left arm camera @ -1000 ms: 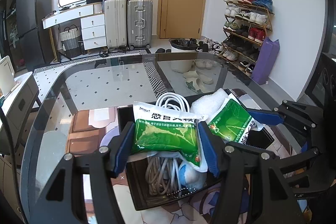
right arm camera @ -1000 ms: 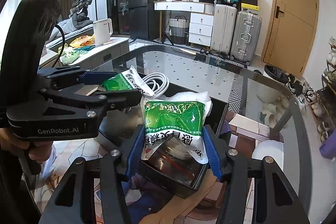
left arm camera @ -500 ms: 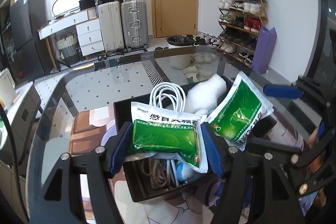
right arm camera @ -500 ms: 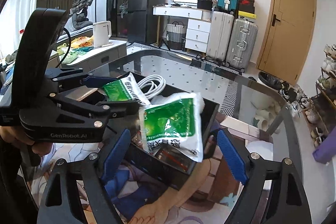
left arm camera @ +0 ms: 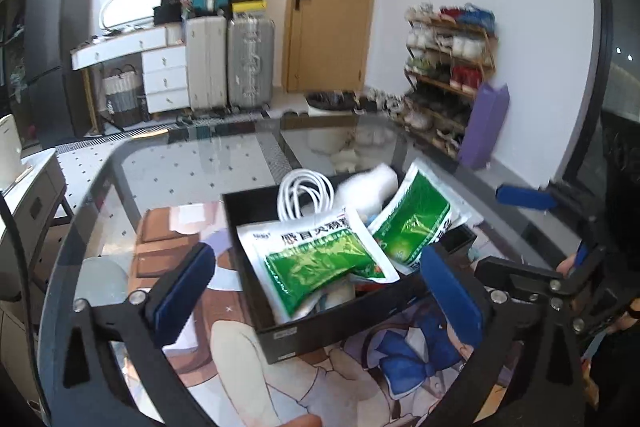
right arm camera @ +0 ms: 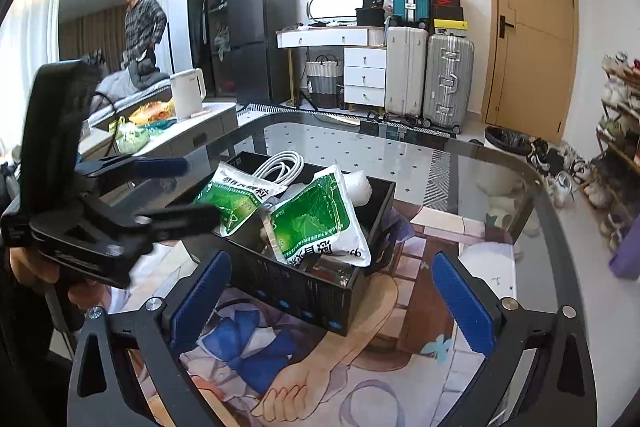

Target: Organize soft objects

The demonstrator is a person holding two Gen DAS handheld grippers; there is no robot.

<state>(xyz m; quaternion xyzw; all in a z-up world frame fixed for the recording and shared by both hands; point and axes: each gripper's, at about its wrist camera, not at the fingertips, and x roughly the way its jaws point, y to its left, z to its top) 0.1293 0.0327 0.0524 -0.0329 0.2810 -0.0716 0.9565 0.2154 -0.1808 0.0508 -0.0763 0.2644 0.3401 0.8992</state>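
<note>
Both grippers, left (left arm camera: 316, 291) and right (right arm camera: 330, 297), had just let go and hung spread apart; both green packets (left arm camera: 320, 263) (right arm camera: 316, 223) lay in the black box (right arm camera: 308, 297), so that placement looked done.

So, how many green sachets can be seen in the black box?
2: one green sachet lies toward the left tool's side, the other green sachet leans beside it. More may be hidden underneath.
</note>
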